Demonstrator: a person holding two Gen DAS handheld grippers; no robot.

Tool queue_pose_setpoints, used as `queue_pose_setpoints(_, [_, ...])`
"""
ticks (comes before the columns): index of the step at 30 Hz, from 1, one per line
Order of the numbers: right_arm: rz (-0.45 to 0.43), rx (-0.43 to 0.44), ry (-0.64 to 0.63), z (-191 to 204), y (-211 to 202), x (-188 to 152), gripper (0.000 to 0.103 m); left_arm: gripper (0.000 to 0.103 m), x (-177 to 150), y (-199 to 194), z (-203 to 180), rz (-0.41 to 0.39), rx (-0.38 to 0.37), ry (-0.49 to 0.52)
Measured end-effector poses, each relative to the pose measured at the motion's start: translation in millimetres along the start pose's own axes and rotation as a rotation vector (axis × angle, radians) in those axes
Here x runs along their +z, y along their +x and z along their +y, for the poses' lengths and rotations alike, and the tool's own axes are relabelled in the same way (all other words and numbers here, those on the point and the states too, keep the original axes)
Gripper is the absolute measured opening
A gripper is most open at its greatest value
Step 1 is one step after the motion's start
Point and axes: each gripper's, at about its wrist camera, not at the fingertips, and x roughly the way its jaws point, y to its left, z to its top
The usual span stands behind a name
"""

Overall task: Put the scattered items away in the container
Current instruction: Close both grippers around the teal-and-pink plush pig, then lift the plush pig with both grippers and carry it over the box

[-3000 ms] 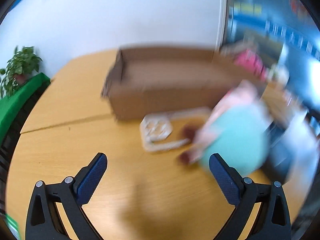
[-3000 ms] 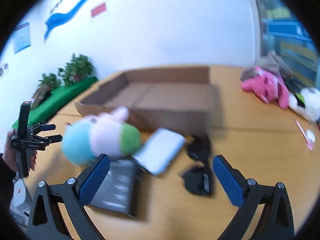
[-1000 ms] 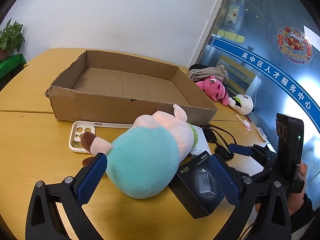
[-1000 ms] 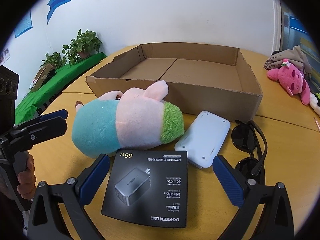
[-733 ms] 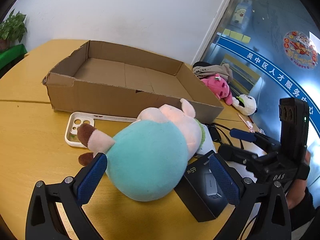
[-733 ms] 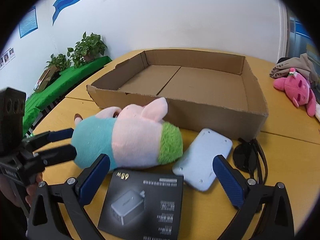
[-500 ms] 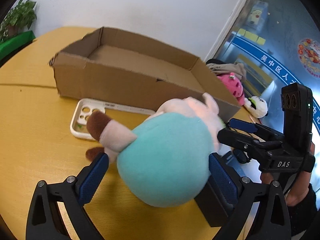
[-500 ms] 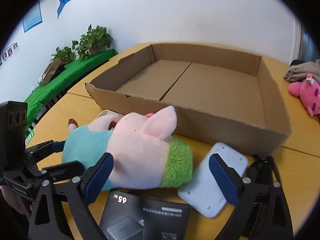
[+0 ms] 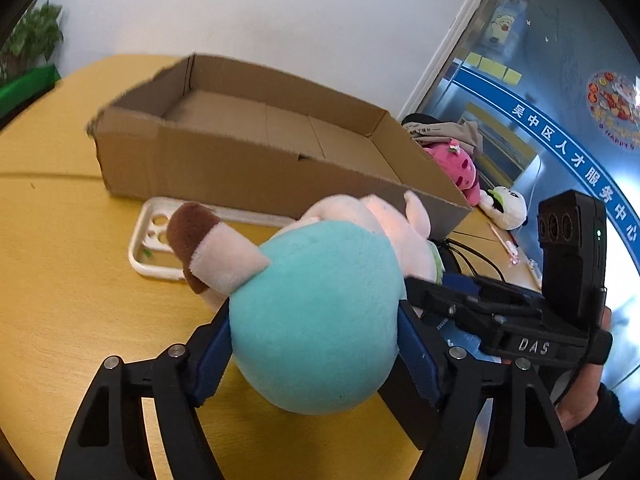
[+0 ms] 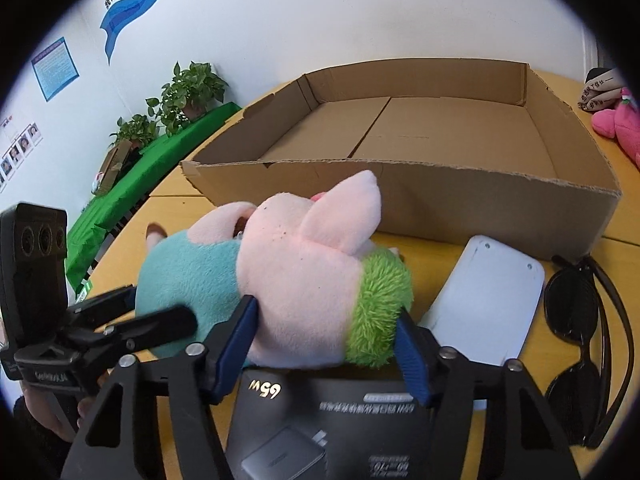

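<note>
A plush pig (image 9: pixel 320 312) with a teal body, pink head and green collar lies on the wooden table in front of the empty cardboard box (image 9: pixel 256 168). My left gripper (image 9: pixel 316 348) is closed on its teal rear end. My right gripper (image 10: pixel 326 344) is closed on its pink head and green collar (image 10: pixel 312 280). The box also shows in the right wrist view (image 10: pixel 420 184). A black charger box (image 10: pixel 328 428) lies under the right gripper. A white power bank (image 10: pixel 492 300), black sunglasses (image 10: pixel 580 320) and a white phone case (image 9: pixel 156 240) lie on the table.
A pink plush (image 9: pixel 456 168), a white plush (image 9: pixel 504 208) and folded cloth (image 9: pixel 444 128) lie at the table's far right. Potted plants (image 10: pixel 188 92) on a green ledge stand along the left wall. A glass door (image 9: pixel 540 100) is on the right.
Both grippers have moved in onto the plush pig and closed on it, the left on its teal end and the right on its head. Earlier both were open and apart from it.
</note>
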Motion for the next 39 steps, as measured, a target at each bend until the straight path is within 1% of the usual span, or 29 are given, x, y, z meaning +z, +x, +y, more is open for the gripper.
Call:
queue_pose_setpoints(1, [0.002, 0.008, 0.007, 2.5, -2.9, -1.7, 0.051, 0.078, 4.9, -8.9, -6.8, -0.031, 0.023, 0.028])
queue_pose_setpoints(2, [0.000, 0.014, 0.008, 5.9, -6.1, -2.4, 0.047, 0.075, 11.8, -19.7, -14.1, -0.070, 0.043, 0.056])
queue_pose_setpoints(3, [-0.003, 0.020, -0.001, 10.9, -9.4, -2.2, 0.036, 0.068, 20.3, -30.9, -21.2, -0.109, 0.047, 0.084])
queue_pose_setpoints(4, [-0.006, 0.045, -0.019, 17.7, -13.8, -2.2, 0.007, 0.057, 29.8, -40.7, -27.8, -0.136, 0.025, 0.113])
queue_pose_setpoints(5, [-0.011, 0.075, -0.043, 25.1, -18.4, -1.0, 0.003, 0.047, 39.2, -46.8, -32.9, -0.141, -0.015, 0.135])
queue_pose_setpoints(6, [-0.018, 0.063, -0.075, 34.9, -21.7, 1.2, 0.002, 0.039, 49.5, -52.1, -41.4, -0.140, -0.044, 0.173])
queue_pose_setpoints(7, [-0.016, 0.038, -0.113, 43.0, -22.1, 3.0, 0.002, 0.037, 59.1, -54.6, -51.0, -0.134, -0.046, 0.225])
queue_pose_setpoints(8, [-0.009, 0.035, -0.131, 45.8, -20.0, 3.5, 0.002, 0.030, 64.8, -54.4, -55.4, -0.126, -0.044, 0.259])
queue_pose_setpoints(9, [-0.002, 0.040, -0.117, 42.7, -17.2, 2.6, 0.002, 0.027, 70.4, -53.5, -55.6, -0.112, -0.057, 0.268])
queue_pose_setpoints(10, [0.004, 0.053, -0.077, 34.9, -15.4, 0.2, 0.002, 0.027, 73.4, -52.8, -50.5, -0.097, -0.081, 0.244])
queue_pose_setpoints(11, [0.005, 0.065, -0.034, 25.7, -15.8, -3.0, 0.003, 0.027, 73.9, -53.3, -44.3, -0.092, -0.097, 0.219])
queue_pose_setpoints(12, [-0.008, 0.063, 0.011, 14.9, -18.9, -7.3, 0.017, 0.032, 72.5, -54.6, -36.6, -0.095, -0.105, 0.195])
queue_pose_setpoints(13, [-0.026, 0.048, 0.052, 3.9, -23.7, -12.0, 0.046, 0.040, 69.0, -56.0, -28.3, -0.104, -0.099, 0.176])
queue_pose_setpoints(14, [-0.042, 0.038, 0.086, -6.5, -28.6, -16.6, 0.061, 0.067, 64.7, -56.2, -19.9, -0.111, -0.080, 0.158])
queue_pose_setpoints(15, [-0.059, 0.044, 0.111, -14.9, -33.2, -20.2, 0.074, 0.088, 59.8, -55.5, -12.4, -0.116, -0.053, 0.140])
queue_pose_setpoints(16, [-0.072, 0.053, 0.125, -20.9, -36.8, -22.2, 0.074, 0.092, 55.7, -54.5, -8.6, -0.122, -0.036, 0.125])
queue_pose_setpoints(17, [-0.075, 0.053, 0.133, -26.0, -38.4, -22.3, 0.074, 0.093, 51.4, -53.2, -4.2, -0.120, -0.032, 0.112])
queue_pose_setpoints(19, [-0.081, 0.043, 0.133, -33.0, -40.8, -21.1, 0.078, 0.094, 43.5, -51.0, 2.0, -0.104, -0.056, 0.111])
queue_pose_setpoints(21, [-0.083, 0.047, 0.126, -35.2, -42.4, -18.8, 0.078, 0.094, 39.4, -49.1, 6.6, -0.101, -0.039, 0.114])
queue_pose_setpoints(23, [-0.079, 0.056, 0.103, -32.5, -41.5, -12.0, 0.079, 0.094, 35.8, -48.0, 14.9, -0.096, 0.000, 0.094])
queue_pose_setpoints(24, [-0.075, 0.058, 0.084, -29.9, -40.6, -7.8, 0.079, 0.094, 33.9, -49.0, 20.1, -0.095, 0.008, 0.075])
queue_pose_setpoints(27, [-0.062, 0.079, 0.034, -21.7, -38.3, 8.3, 0.079, 0.094, 24.0, -59.7, 36.4, -0.108, 0.004, 0.026])
queue_pose_setpoints(29, [-0.053, 0.116, 0.022, -14.9, -34.6, 20.3, 0.079, 0.095, 18.3, -68.2, 44.6, -0.126, 0.025, 0.001])
queue_pose_setpoints(32, [-0.004, 0.205, 0.026, -4.9, -16.6, 36.3, 0.079, 0.103, 13.6, -77.4, 68.9, -0.147, 0.042, -0.088])
queue_pose_setpoints(34, [0.047, 0.258, 0.022, 4.7, 3.9, 44.8, 0.080, 0.103, 10.0, -75.6, 91.4, -0.137, 0.045, -0.179])
queue_pose_setpoints(35, [0.067, 0.270, 0.012, 9.9, 13.4, 46.1, 0.080, 0.103, 9.1, -73.5, 98.0, -0.127, 0.050, -0.202])
queue_pose_setpoints(37, [0.105, 0.247, -0.014, 20.2, 32.1, 45.8, 0.080, 0.103, 7.3, -66.7, 109.0, -0.104, 0.053, -0.236])
queue_pose_setpoints(38, [0.120, 0.234, -0.018, 23.7, 39.7, 45.2, 0.080, 0.103, 6.7, -63.2, 111.8, -0.094, 0.039, -0.248])
queue_pose_setpoints(39, [0.131, 0.227, -0.015, 26.2, 45.4, 44.4, 0.083, 0.103, 6.1, -58.0, 114.4, -0.078, 0.014, -0.262])
